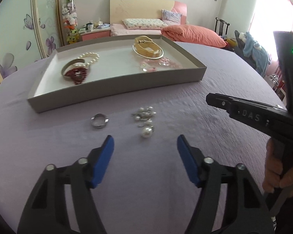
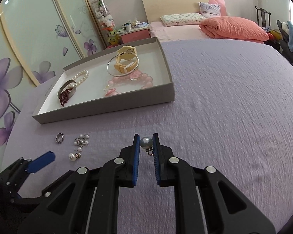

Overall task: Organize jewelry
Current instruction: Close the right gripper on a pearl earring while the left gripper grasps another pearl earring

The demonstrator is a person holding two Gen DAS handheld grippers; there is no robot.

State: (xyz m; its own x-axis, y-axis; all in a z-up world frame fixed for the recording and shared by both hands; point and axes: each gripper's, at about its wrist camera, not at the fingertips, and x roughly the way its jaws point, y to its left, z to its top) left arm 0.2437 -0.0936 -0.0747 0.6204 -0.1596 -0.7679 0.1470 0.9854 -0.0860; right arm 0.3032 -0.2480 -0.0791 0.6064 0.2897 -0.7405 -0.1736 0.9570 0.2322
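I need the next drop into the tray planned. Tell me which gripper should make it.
Right. The right gripper is shut on the grey pearl pendant; the left gripper hangs open and empty before the white pearl earring.

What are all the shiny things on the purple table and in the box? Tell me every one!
Tray: one, grey, on the purple cloth.
Watch: one, yellow, in tray.
Silver bangle: one, around the watch.
Pink beads: one string, in tray.
White pearl bracelet: one, in tray.
Dark red beads: one string, in tray.
Ring: one, silver, on cloth.
Pearl cluster: one, white, on cloth.
White pearl: one, on cloth.
Grey pearl pendant: one, in right gripper.
Left gripper: open, empty.
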